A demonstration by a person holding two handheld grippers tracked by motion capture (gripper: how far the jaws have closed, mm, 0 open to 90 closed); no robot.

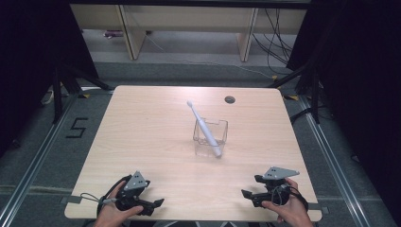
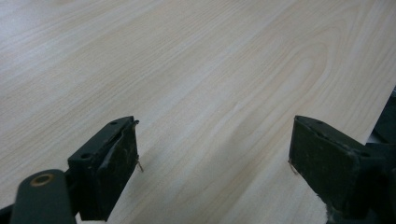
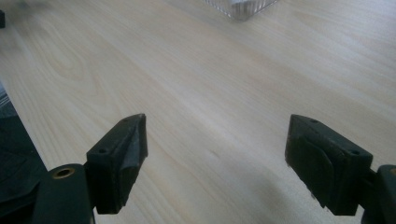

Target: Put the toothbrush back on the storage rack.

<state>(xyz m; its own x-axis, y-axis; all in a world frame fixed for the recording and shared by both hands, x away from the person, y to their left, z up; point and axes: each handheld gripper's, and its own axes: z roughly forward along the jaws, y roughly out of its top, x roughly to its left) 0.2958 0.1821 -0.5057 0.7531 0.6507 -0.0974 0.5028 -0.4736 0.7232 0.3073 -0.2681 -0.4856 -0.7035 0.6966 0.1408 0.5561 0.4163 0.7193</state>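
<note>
White toothbrush [image 1: 204,128] standing tilted in a clear plastic holder [image 1: 210,135], head leaning to the far left; both sit just right of the centre of a pale wood-grain table [image 1: 142,142]. A round dark cable hole [image 1: 230,99] lies near the far edge. Left gripper [image 1: 158,203] and right gripper [image 1: 244,194] rest at the near corners, well apart from the holder, each with jaws spread wide and nothing between them. Around the table: grey floor [image 1: 42,142] bearing a black "5" mark [image 1: 77,127], black curtains [image 1: 28,56] at both sides, pale furniture legs [image 1: 132,35] and loose cables [image 1: 279,42] beyond.
</note>
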